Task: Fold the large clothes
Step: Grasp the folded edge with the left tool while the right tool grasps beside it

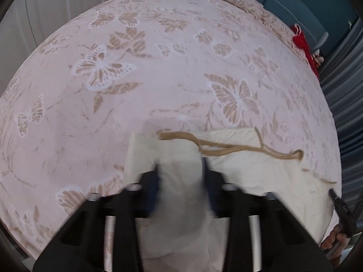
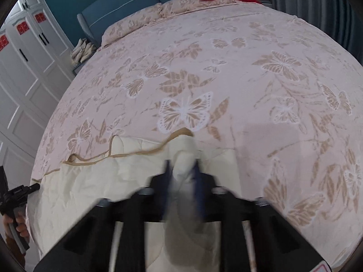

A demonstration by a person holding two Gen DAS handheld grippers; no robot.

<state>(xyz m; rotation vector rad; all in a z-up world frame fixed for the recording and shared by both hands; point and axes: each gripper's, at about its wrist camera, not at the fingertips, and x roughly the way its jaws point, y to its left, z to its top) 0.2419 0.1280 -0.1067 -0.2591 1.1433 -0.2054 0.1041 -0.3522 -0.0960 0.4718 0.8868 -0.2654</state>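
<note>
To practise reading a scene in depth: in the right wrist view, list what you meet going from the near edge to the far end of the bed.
right gripper pinching the cream garment → tan strap → white butterfly print → pillow → blue headboard

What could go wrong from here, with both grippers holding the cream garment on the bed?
1. The long tan cord lies loose across the cream fabric garment; it may get trapped crooked inside a fold.
2. The left gripper and right gripper each pinch only a small bunch of cloth, so it could slip out when lifted.
3. The garment lies near the edge of the butterfly-patterned pink bedspread and may slide off.
</note>
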